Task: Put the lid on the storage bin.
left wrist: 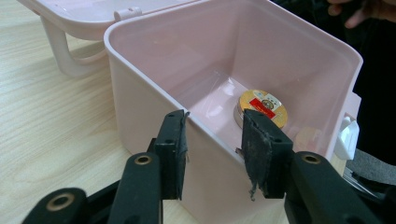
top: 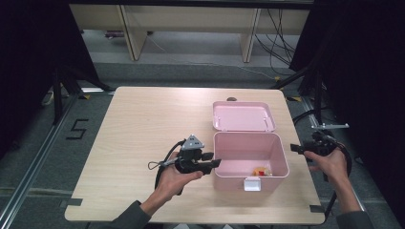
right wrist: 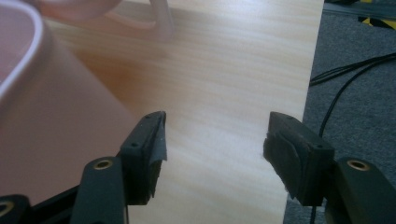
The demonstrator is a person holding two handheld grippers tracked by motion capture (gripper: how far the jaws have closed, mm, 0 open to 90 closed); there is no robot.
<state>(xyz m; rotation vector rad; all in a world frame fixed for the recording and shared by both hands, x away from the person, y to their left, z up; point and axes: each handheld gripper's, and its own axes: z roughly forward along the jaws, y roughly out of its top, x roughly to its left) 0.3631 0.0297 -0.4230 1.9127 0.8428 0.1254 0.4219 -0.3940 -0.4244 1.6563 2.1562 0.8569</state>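
Note:
A pink box (top: 282, 152) stands open on the right half of the table, its lid (top: 242, 116) folded back behind it. On its floor lies a round gold-topped tin (left wrist: 264, 105) with a red label, seen as an orange spot (top: 261, 171) from above. My left gripper (top: 217, 163) is at the box's left wall. In the left gripper view it (left wrist: 215, 156) is open, and the wall's rim (left wrist: 205, 128) runs between the jaws without being pinched. My right gripper (top: 292, 149) is open just right of the box, with nothing between its jaws (right wrist: 215, 154).
The box has a white latch (top: 252, 183) on its front wall. The wooden table (top: 143, 124) is bare on its left half. Its right edge (right wrist: 303, 116) runs close under the right gripper, with grey floor and cables (right wrist: 345, 88) beyond.

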